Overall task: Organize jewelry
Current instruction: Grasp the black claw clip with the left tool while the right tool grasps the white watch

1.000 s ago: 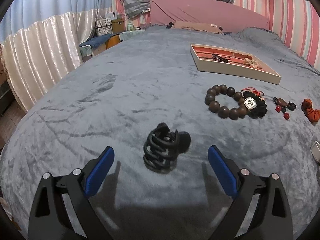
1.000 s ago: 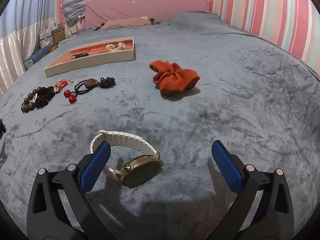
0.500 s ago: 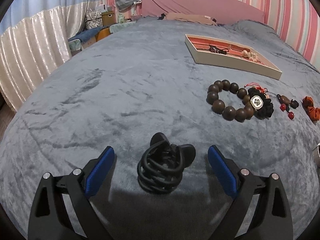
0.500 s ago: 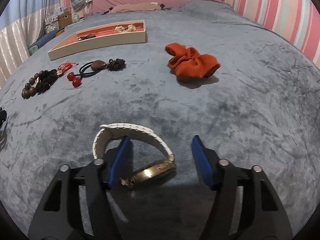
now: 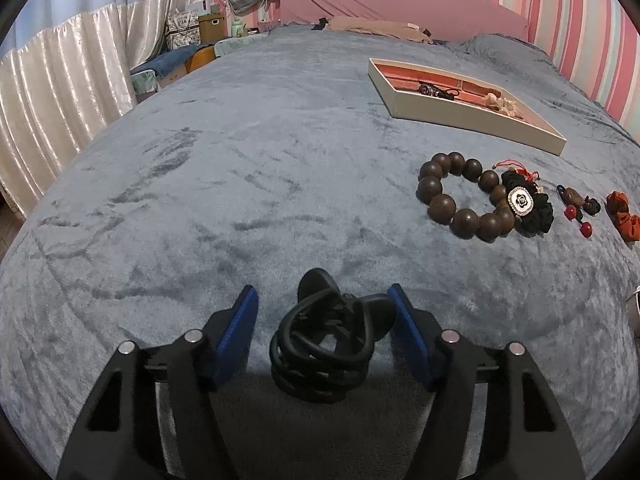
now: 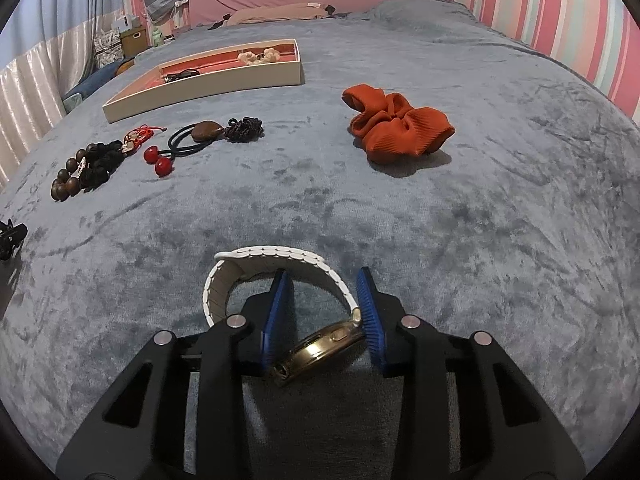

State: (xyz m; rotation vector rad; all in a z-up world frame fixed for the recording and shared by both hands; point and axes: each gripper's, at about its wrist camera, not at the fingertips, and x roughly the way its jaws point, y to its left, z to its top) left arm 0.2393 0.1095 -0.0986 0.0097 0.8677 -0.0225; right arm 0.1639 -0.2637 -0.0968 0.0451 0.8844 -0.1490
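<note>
A black hair claw clip (image 5: 330,340) lies on the grey blanket between the blue pads of my left gripper (image 5: 322,334); the right pad touches it and a small gap stays on the left. My right gripper (image 6: 326,312) is shut on a gold watch (image 6: 320,350) with a white band (image 6: 276,258), the pads on the case. The cream tray (image 5: 460,114) with a pink lining lies far right in the left view and also shows in the right wrist view (image 6: 208,84); it holds a dark item and a pale one.
A brown bead bracelet (image 5: 456,194) with a black scrunchie (image 5: 528,204), a hair tie with red balls (image 6: 176,148) and an orange scrunchie (image 6: 400,128) lie on the blanket. A pink headboard (image 5: 392,0) is behind, curtains (image 5: 52,92) to the left.
Both grippers have moved forward and narrowed. The left pads have closed in around the claw clip. The right pads have closed onto the watch.
</note>
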